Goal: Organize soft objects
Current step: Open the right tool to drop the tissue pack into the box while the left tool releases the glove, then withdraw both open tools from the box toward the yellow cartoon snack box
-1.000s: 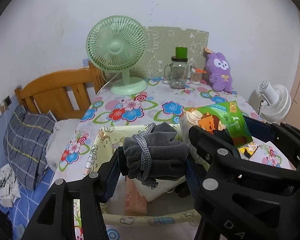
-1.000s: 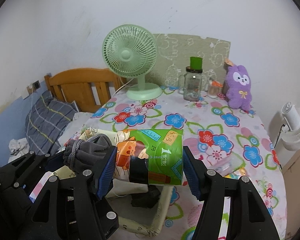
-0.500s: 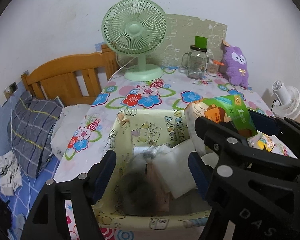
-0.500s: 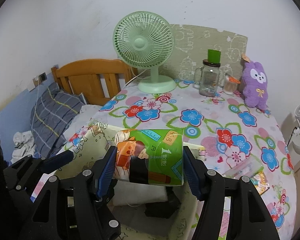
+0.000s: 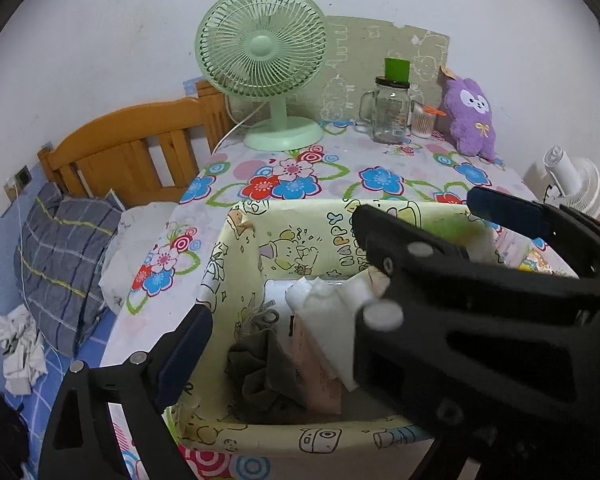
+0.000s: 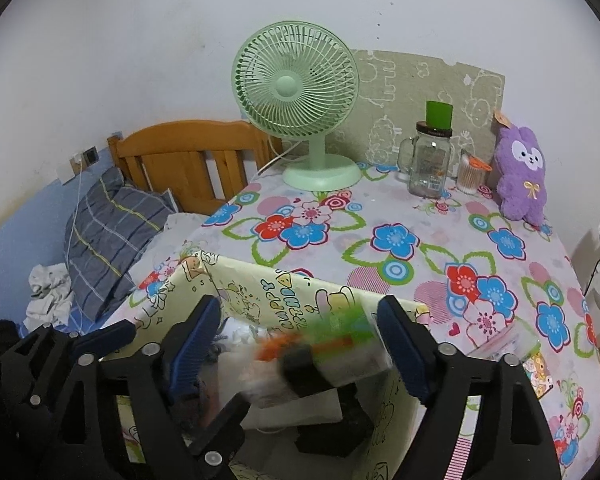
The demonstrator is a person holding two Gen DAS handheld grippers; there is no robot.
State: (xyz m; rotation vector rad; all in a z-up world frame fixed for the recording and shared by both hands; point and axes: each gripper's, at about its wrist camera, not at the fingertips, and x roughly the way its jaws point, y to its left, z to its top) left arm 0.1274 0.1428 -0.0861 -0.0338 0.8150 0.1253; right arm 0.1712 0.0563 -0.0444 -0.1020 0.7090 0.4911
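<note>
Yellow cartoon-printed cardboard is what fills both my views: the storage box (image 5: 236,264) sits at the near edge of the flowered counter (image 6: 420,216), and both tools hang right over it. My left gripper (image 5: 284,360) is spread wide and holds nothing; below it a dark grey cloth bundle (image 5: 260,368) lies on the box floor beside a pinkish packet (image 5: 320,376) and some white tissue (image 5: 324,300). My right gripper (image 6: 300,344) is also spread, and the green-and-orange soft pack (image 6: 332,344) shows as a blur between its blue pads without clearly touching either one, so I judge it is released and dropping into the box. The risk I see is where it lands: it sits close to the box's right wall (image 6: 396,408), and if it clips that rim it could tip out onto the counter or lean half out. The box looks light, so a nudge from either tool on the way out could slide it toward the counter's edge and the bed (image 6: 112,232) below. My two tools are crowded together too, and lifting them carelessly could knock one against the other. The purple plush toy (image 6: 520,176) stands well apart by the wall, near the glass jar (image 6: 428,168) and green fan (image 6: 296,92).
</note>
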